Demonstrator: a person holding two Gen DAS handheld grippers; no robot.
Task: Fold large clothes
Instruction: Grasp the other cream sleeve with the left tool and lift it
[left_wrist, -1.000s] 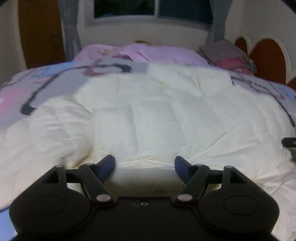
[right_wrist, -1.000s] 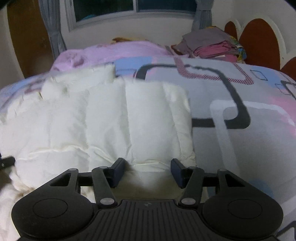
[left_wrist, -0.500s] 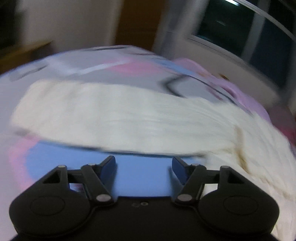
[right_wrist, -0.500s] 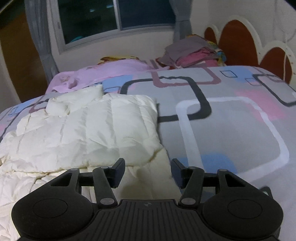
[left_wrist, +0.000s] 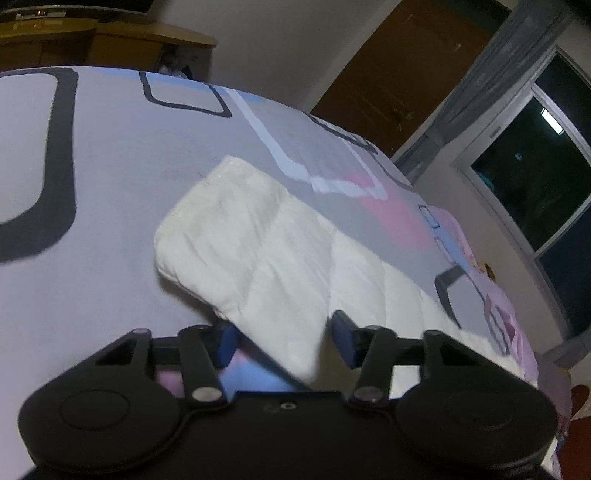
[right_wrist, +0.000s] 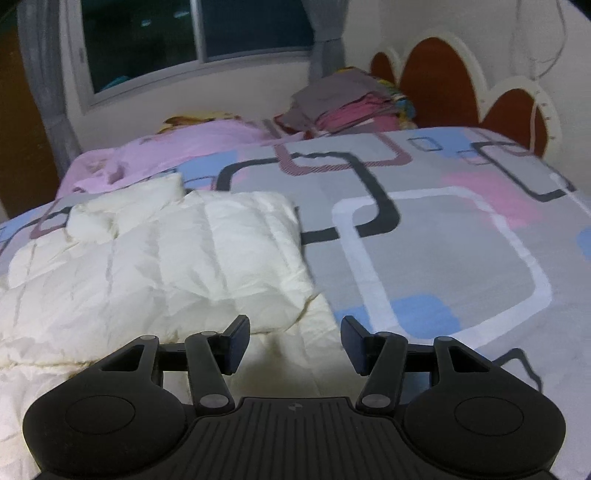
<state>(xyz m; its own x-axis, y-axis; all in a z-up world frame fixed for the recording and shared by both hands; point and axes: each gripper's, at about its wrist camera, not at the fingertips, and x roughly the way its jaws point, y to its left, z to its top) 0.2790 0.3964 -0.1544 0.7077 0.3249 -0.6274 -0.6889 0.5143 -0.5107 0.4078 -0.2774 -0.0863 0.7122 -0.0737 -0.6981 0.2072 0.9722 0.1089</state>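
Note:
A cream quilted puffer jacket (right_wrist: 155, 266) lies spread on the bed. In the left wrist view one long sleeve (left_wrist: 258, 251) stretches out across the bedspread, its cuff at the far end. My left gripper (left_wrist: 282, 338) is open, and the sleeve's near edge lies between its fingers. My right gripper (right_wrist: 293, 341) is open and empty, hovering over the jacket's lower right part, where one panel lies folded over the body.
The bed has a grey bedspread (right_wrist: 443, 251) with pink, blue and dark loop patterns. A pink blanket (right_wrist: 177, 147) and a stack of folded clothes (right_wrist: 347, 103) lie at the far side by the window. A wooden cabinet (left_wrist: 110, 40) stands beyond the bed.
My left gripper has swung left from the jacket's body to the outstretched sleeve and come close to it. My right gripper has drawn back and risen slightly; both stay open.

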